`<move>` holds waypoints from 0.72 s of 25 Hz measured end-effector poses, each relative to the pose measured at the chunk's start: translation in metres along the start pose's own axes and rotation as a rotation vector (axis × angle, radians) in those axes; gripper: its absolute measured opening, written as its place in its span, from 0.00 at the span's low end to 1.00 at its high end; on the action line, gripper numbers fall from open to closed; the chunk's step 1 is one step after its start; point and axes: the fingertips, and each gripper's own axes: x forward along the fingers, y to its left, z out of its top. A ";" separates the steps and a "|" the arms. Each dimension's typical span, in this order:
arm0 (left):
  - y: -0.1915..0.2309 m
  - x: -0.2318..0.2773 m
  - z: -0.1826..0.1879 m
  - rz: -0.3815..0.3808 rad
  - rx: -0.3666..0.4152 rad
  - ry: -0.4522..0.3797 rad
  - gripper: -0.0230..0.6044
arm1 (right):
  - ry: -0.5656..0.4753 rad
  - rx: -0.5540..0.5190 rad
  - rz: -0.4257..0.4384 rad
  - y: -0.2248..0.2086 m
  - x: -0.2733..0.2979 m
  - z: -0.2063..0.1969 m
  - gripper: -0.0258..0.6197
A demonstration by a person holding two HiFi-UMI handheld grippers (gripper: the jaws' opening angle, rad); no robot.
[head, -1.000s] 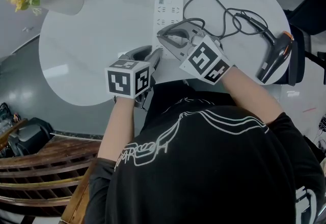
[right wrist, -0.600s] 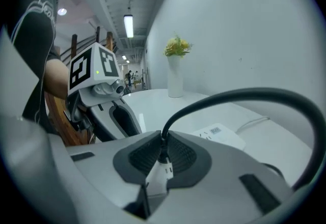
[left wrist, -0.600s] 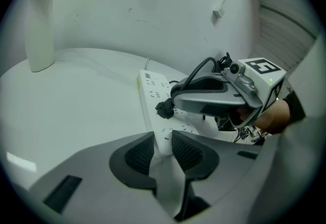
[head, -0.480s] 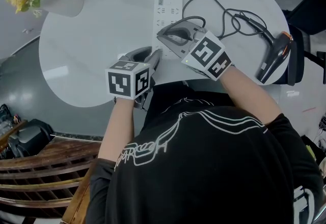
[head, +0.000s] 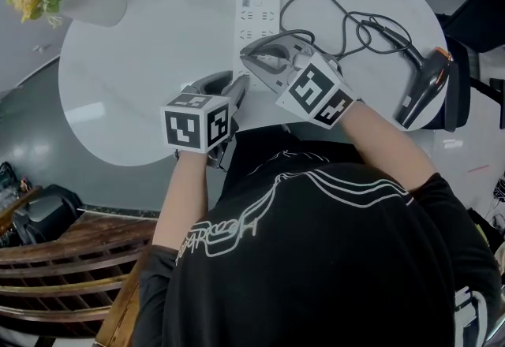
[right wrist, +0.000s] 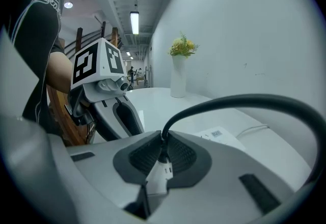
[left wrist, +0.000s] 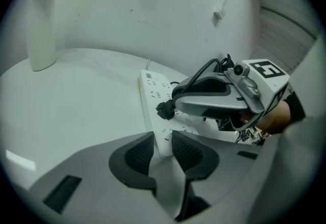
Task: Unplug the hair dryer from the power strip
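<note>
Left gripper is clamped across the near end of the long white plastic power strip, with its ribbed pads against both sides of the strip. Right gripper is closed on the black plug, which sits on the strip's upper face. The black rubber cord rises from between the pads. It then loops over the round white table towards 2 o'clock. The black hair dryer with an orange end lies at the table's 3 o'clock edge, well apart from the strip. A white vase of yellow flowers stands at 10 o'clock.
</note>
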 end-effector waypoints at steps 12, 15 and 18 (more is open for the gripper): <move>-0.001 -0.001 0.000 0.002 0.020 -0.005 0.21 | -0.015 0.139 0.028 -0.006 -0.002 -0.002 0.08; -0.001 -0.001 0.000 0.011 0.024 -0.005 0.21 | 0.000 0.086 0.013 -0.003 -0.002 -0.001 0.08; -0.001 0.000 0.001 0.032 0.035 -0.003 0.21 | 0.013 0.026 -0.004 -0.001 -0.001 0.000 0.08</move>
